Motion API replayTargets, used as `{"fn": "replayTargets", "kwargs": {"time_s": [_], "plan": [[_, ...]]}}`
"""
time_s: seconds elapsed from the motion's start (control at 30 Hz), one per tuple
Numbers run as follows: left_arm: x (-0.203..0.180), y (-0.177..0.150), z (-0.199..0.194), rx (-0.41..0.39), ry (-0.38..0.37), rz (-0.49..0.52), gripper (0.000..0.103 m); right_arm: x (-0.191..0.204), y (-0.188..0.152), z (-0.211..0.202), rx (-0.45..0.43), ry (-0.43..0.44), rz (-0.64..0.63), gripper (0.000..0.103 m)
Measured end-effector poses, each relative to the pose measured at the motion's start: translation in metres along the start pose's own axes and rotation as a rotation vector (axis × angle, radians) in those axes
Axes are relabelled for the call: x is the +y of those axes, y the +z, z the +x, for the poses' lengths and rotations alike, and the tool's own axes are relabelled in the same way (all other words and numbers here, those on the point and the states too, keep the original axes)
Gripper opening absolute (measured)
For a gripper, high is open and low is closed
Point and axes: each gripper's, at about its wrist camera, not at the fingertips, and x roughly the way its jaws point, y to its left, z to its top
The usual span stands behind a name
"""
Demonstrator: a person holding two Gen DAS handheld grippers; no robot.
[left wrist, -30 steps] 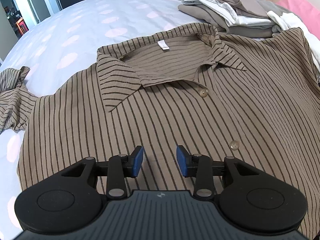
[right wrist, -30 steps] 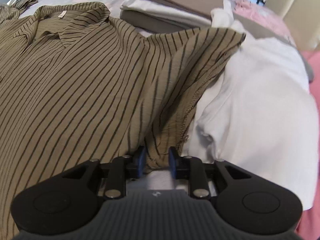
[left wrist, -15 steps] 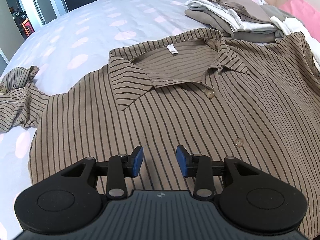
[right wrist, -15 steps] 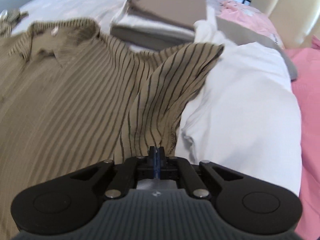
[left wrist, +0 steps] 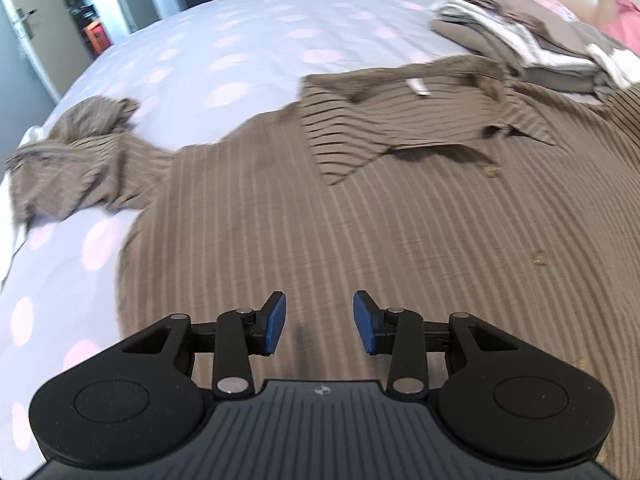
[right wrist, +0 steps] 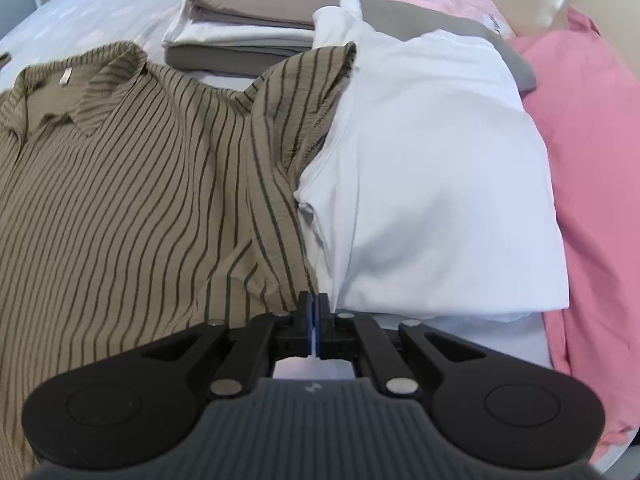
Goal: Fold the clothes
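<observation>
Striped shirt [right wrist: 120, 200] lies spread, front up, on the bed [left wrist: 240, 40]. Thin, limp fabric: light, drapes, creases easily, so take it by hems or seams. Right tongs [right wrist: 314, 304] clamped on the sleeve edge beside white garment [right wrist: 440, 180]. Left tongs [left wrist: 319, 322] partway open, empty, over the front.

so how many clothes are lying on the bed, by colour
brown striped: 1, the striped shirt
white: 2, a white garment beside the shirt, 1 in the folded stack
plain taupe or grey: 3, 2 in the stack, 1 grey piece behind the white garment
pink: 1, pink fabric at the far right
total: 7, as far as visible
</observation>
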Motion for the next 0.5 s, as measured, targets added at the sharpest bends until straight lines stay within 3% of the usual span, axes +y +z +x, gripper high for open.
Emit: {"fn": "replayTargets", "kwargs": {"time_s": [0.27,0.4,0.5], "plan": [[0.075,-0.014,-0.011,-0.031,0.031,-0.137,0.040,0.031,0.021,-0.030,-0.080,0.047,-0.023,0.008],[0.112,-0.012,-0.007,-0.028,0.065,-0.187,0.040,0.072,0.037,-0.037,-0.099,0.100,-0.079,0.024],[0.138,-0.012,0.003,-0.034,0.105,-0.224,0.042,0.114,0.050,-0.033,-0.095,0.164,-0.134,0.024]]}}
